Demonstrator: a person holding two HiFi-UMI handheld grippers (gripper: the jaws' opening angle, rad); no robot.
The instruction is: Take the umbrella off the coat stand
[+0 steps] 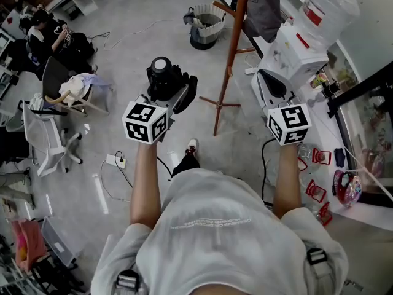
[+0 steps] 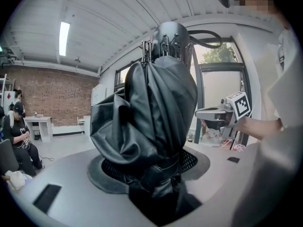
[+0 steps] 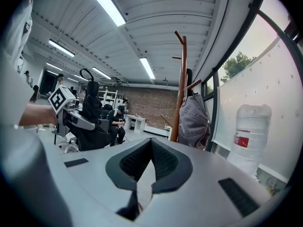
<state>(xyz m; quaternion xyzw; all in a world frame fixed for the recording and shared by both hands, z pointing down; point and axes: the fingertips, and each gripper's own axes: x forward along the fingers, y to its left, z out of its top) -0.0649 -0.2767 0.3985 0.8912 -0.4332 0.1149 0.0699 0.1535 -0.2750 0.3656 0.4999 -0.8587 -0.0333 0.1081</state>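
A folded black umbrella (image 1: 164, 77) sits in my left gripper (image 1: 173, 90), whose jaws are shut on it. In the left gripper view the umbrella (image 2: 147, 112) fills the middle, its bunched fabric rising from between the jaws of the left gripper (image 2: 156, 174). The brown wooden coat stand (image 1: 232, 48) stands apart from the umbrella, ahead and between my hands. A grey bag (image 1: 264, 11) hangs on it. My right gripper (image 1: 271, 82) is beside the stand with nothing in it. In the right gripper view, the tips of the right gripper (image 3: 151, 145) meet, with the coat stand (image 3: 182, 89) beyond them.
A white water dispenser (image 1: 301, 48) with a bottle (image 3: 248, 131) stands right of the stand. A basket (image 1: 206, 26) sits on the floor behind it. A seated person (image 1: 49, 39) and a white chair (image 1: 46, 134) are at the left. Cables lie on the floor.
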